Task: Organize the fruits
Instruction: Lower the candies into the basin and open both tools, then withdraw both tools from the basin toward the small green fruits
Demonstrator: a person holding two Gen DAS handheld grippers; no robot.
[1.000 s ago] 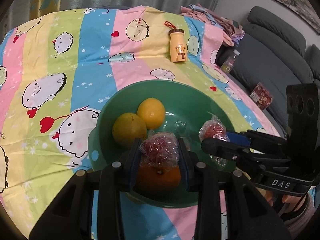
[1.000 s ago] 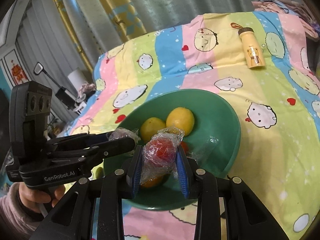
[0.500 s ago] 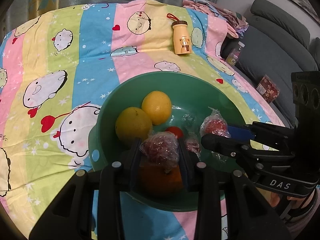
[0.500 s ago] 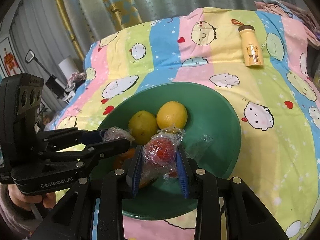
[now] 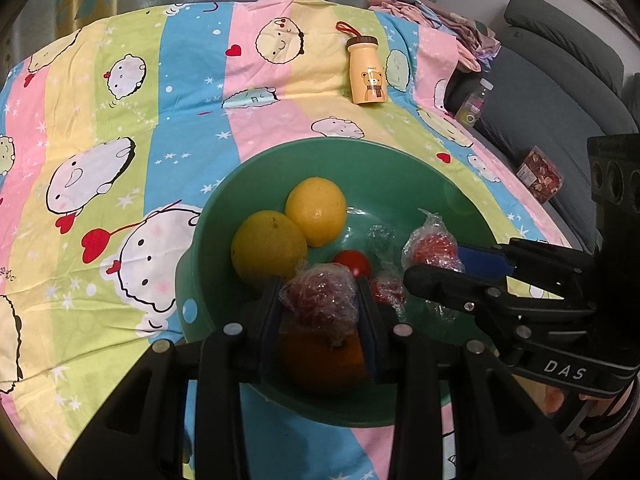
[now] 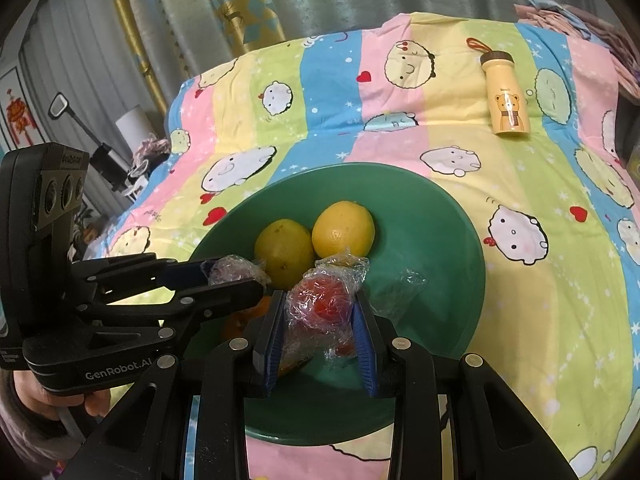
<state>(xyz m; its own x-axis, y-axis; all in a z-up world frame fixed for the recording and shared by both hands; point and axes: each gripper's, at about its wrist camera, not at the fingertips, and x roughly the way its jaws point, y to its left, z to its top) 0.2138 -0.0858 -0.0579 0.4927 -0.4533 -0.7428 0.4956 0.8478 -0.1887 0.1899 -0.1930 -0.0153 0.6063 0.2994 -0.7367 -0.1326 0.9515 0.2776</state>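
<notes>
- Fruits, left wrist view: left gripper (image 5: 320, 304) jaws part-closed on a red fruit wrapped in crinkled clear film (image 5: 320, 298), held over the round green plastic bowl (image 5: 400, 168). Two yellow citrus (image 5: 316, 211), an orange (image 5: 320, 354) and a small red tomato (image 5: 352, 262) lie inside.
- Risk: slick film may slip; dropped fruit could knock the others.
- Right wrist view: right gripper (image 6: 320, 316) jaws part-closed on another film-wrapped red fruit (image 6: 322, 306) above the bowl.
- Risk: the grippers sit near each other and could collide.

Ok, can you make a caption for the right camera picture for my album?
Right hand-held gripper holds a plastic-wrapped red fruit over a green bowl with two lemons.
</notes>
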